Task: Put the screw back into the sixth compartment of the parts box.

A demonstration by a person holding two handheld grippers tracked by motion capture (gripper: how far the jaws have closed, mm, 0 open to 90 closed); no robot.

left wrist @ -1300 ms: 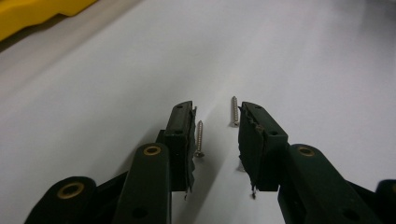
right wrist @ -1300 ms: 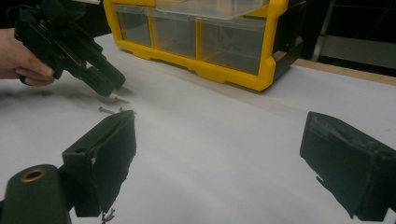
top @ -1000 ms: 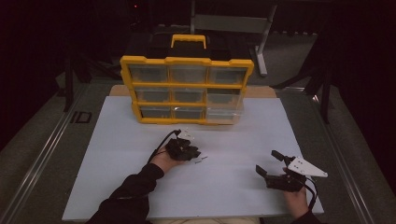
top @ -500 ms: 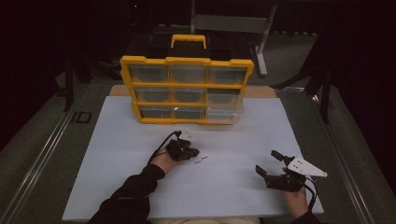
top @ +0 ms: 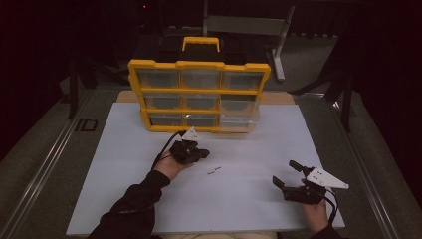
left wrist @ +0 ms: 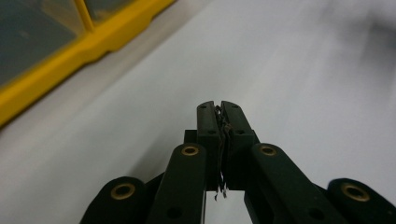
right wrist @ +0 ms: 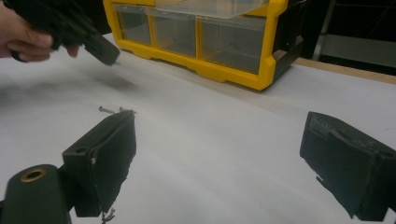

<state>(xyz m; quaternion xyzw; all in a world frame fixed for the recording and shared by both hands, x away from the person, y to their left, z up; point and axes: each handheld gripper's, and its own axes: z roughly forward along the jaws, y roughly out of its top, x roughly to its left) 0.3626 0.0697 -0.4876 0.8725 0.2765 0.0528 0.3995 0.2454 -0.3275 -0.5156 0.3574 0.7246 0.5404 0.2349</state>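
Observation:
My left gripper (top: 201, 153) hovers just above the white mat (top: 124, 199), in front of the yellow drawer organizer (top: 199, 65). Its jaws are shut on a thin, dark metal screw (left wrist: 222, 135) that runs along the gap between the pads, with its end poking out below. A couple of small loose screws (top: 214, 171) lie on the mat just right of it, also seen as screws (right wrist: 109, 110) beyond my right jaw. My right gripper (top: 287, 174) rests low at the front right, jaws wide open with nothing between them (right wrist: 219, 158). The left gripper (right wrist: 100, 49) shows far off, held by a hand.
The organizer has clear drawers in three rows; the lower right drawer (top: 240, 122) is pulled out a little. A black handle frame and metal stand legs (top: 278, 55) lie behind it. The mat's edges border grey table (top: 45, 164).
The left gripper has risen a little off the mat and shifted slightly toward the organizer. The right gripper has stayed where it was.

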